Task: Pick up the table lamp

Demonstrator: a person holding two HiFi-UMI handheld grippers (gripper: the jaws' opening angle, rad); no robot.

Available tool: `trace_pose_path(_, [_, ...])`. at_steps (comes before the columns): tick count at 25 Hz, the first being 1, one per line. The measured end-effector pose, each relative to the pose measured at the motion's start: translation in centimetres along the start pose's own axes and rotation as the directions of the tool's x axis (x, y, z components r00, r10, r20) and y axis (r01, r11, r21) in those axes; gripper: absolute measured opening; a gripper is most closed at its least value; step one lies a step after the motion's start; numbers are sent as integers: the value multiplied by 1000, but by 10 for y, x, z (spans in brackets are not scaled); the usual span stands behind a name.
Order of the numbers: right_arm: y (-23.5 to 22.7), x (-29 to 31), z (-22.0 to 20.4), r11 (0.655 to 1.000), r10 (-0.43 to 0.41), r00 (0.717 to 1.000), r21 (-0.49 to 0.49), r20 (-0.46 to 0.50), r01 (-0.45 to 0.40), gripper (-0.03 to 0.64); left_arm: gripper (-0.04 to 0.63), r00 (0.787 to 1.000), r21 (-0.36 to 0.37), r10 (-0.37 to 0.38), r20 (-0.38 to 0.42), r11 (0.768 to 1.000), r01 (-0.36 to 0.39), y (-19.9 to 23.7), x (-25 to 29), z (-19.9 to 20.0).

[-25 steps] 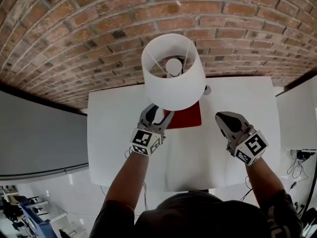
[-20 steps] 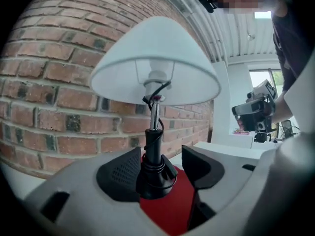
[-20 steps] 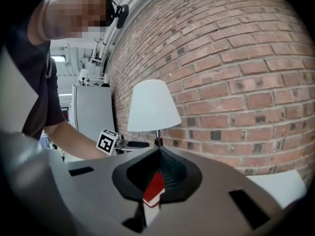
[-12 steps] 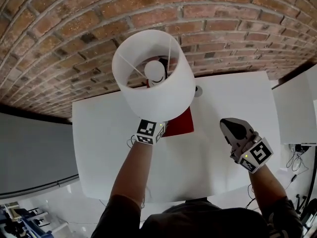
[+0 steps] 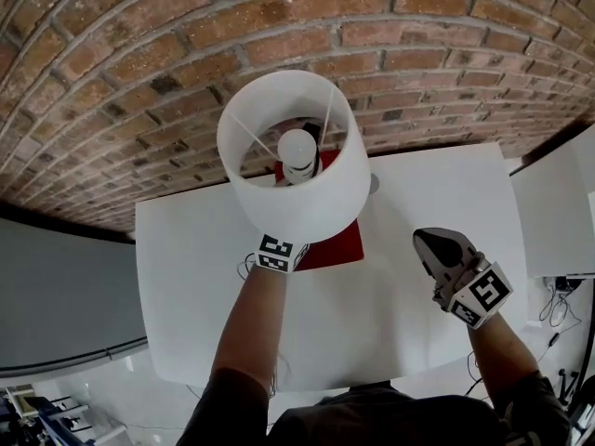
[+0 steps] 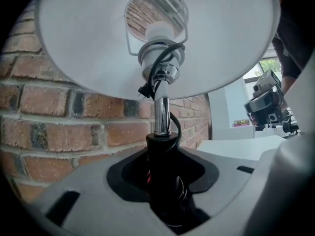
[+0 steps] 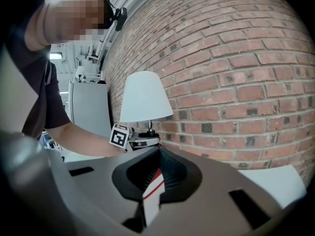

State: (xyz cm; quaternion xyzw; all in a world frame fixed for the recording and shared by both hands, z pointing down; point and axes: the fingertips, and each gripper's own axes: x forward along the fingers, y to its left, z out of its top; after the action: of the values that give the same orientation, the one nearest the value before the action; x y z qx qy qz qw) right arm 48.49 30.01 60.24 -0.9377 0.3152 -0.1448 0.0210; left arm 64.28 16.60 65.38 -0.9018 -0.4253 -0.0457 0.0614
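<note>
The left gripper is closing its jaws on the upright stem of the table lamp, held right between them, while the right gripper, clenched empty, sits well apart.

Brick wall ahead of both jaw pairs; white table beneath; red mat just under left gripper jaws.
</note>
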Motion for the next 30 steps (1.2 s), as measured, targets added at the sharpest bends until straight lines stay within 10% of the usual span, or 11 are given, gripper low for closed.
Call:
trace_pose_path(13, [17,24,10,995,91,996,-30,2,-91,-5,144,999,20,-24,-39,999,25,-3,-20,39])
trace_pose_path(30, [147,98,85,914,378,926,-164,9,-372,-5,146,947,-15,309,-93,950,-311,75,-234,102])
